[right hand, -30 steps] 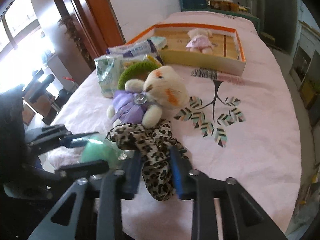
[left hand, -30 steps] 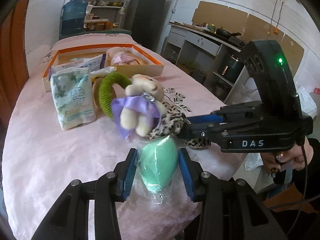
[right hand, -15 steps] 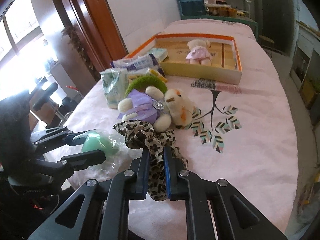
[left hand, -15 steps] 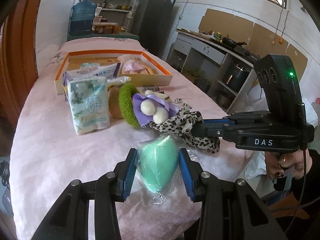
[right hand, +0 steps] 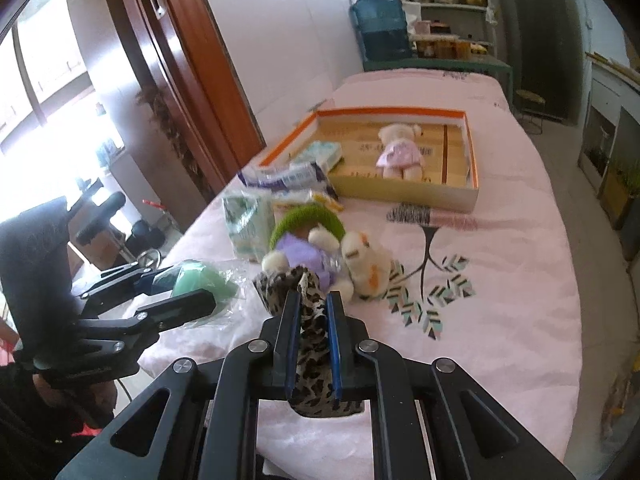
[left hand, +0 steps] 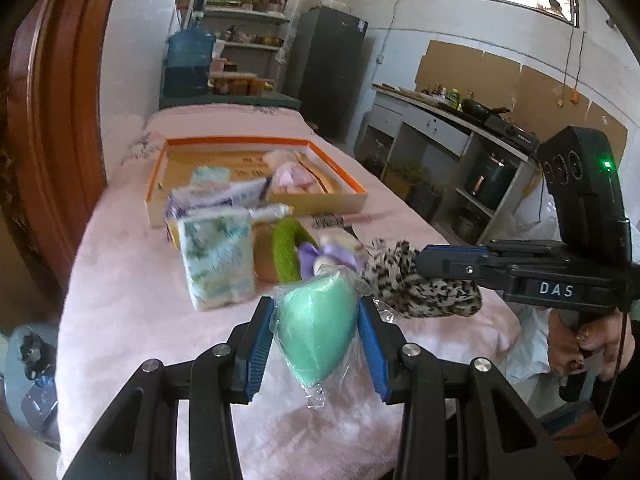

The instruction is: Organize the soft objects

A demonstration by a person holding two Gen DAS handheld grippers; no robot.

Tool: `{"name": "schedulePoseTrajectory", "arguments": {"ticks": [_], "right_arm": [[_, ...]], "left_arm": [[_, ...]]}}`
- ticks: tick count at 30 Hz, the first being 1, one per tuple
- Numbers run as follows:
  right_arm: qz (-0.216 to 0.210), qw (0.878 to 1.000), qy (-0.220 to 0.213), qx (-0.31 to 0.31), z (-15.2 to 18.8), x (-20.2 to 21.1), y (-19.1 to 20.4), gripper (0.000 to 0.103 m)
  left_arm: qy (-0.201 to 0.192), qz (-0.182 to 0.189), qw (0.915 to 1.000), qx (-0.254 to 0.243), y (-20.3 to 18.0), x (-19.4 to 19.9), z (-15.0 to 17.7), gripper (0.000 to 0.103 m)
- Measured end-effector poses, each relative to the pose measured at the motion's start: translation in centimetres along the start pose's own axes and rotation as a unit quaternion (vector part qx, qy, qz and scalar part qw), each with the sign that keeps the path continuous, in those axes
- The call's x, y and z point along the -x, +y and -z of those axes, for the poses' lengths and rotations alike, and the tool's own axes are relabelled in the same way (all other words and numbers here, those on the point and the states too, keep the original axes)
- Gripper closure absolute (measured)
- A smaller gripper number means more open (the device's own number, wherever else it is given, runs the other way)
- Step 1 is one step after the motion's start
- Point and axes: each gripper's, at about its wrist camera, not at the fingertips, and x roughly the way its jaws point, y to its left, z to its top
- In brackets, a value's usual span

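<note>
My left gripper [left hand: 316,332] is shut on a mint-green sponge in clear wrap [left hand: 316,336] and holds it above the near table edge; it also shows in the right wrist view [right hand: 200,284]. My right gripper [right hand: 314,320] is shut on a leopard-print scrunchie [right hand: 308,308], seen lifted in the left wrist view [left hand: 404,276]. A plush bear in a purple dress [right hand: 332,256] lies on the pink cloth against a green knitted ring [right hand: 308,216]. An orange-rimmed box [right hand: 472,168] farther back holds a small bear in pink [right hand: 400,152].
A green-white tissue pack [left hand: 216,260] stands left of the ring. More packets [right hand: 288,176] lie by the box's near left corner. The table edge drops off on my right [left hand: 496,312]. A kitchen counter [left hand: 460,120] and a wooden door [right hand: 192,80] flank the table.
Both grippers have risen and pulled back with their loads. The scrunchie has come off the table. The purple-dressed bear has tipped over onto the cloth.
</note>
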Motion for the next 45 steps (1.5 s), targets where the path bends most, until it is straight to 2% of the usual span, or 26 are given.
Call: {"name": "schedulePoseTrajectory", "arguments": {"ticks": [11, 31, 39, 42, 44, 45], "right_arm": [[0.007, 0.999, -0.041, -0.011, -1.7, 1.5, -0.2, 0.090], [0.008, 0.998, -0.061, -0.010, -4.6, 0.7, -0.8, 0.090], [0.001, 0.999, -0.052, -0.013, -5.3, -0.2, -1.3, 0.090], [-0.023, 1.000, -0.014, -0.006, -4.3, -1.0, -1.2, 0.086], [-0.043, 0.999, 0.022, 0.016, -2.9, -1.5, -0.7, 0.075], [-0.049, 0.998, 0.041, 0.031, -2.1, -1.7, -0.3, 0.053]], "left_arm": [[-0.019, -0.008, 0.9997, 0.012, 0.0, -0.1, -2.2, 0.061], [-0.058, -0.028, 0.9977, 0.021, 2.0, -0.6, -7.0, 0.060], [-0.063, -0.035, 0.9970, 0.029, 2.8, -1.1, -7.9, 0.060], [-0.061, -0.038, 0.9969, 0.032, 3.1, -1.1, -7.7, 0.060], [-0.058, -0.037, 0.9970, 0.034, 3.3, -1.0, -7.4, 0.060], [-0.056, -0.037, 0.9971, 0.035, 3.4, -1.1, -7.3, 0.060]]}}
